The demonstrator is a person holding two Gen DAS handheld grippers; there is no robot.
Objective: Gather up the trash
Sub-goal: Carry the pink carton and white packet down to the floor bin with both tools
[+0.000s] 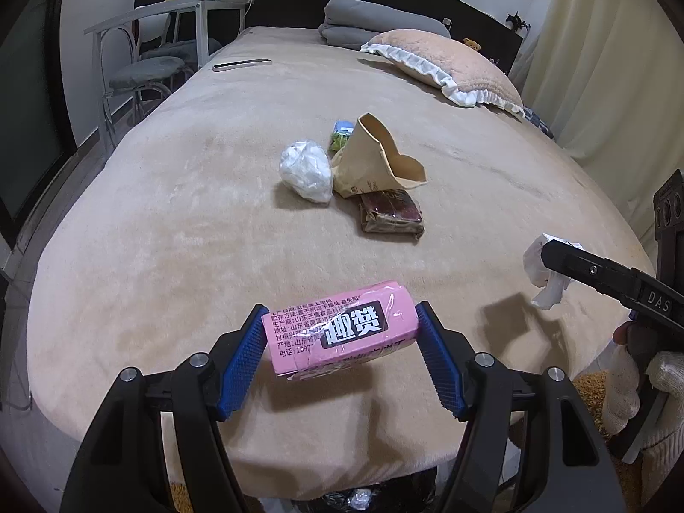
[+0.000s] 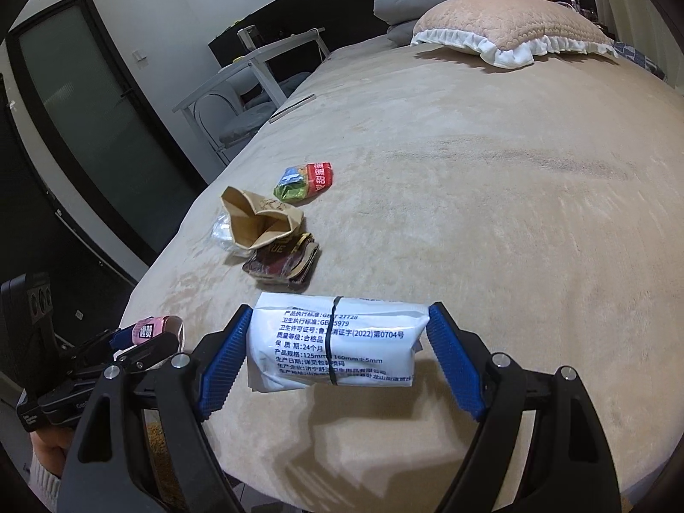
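Observation:
My left gripper [image 1: 342,333] is shut on a pink snack box [image 1: 337,333] and holds it above the near edge of the bed. My right gripper [image 2: 337,342] is shut on a white tissue pack [image 2: 333,342] above the near edge too; it shows at the right of the left wrist view [image 1: 549,273]. Mid-bed lie a brown paper bag [image 1: 376,158], a crumpled clear plastic bag [image 1: 305,171], a dark brown wrapper [image 1: 391,216] and a small green, blue and red wrapper [image 2: 305,181].
The beige bed [image 1: 192,235] fills both views. A frilled pillow [image 1: 453,64] and a folded grey blanket [image 1: 372,21] lie at its head. A long slim white object [image 1: 241,64] lies near the far left edge. A small table and stools [image 1: 149,55] stand left of the bed.

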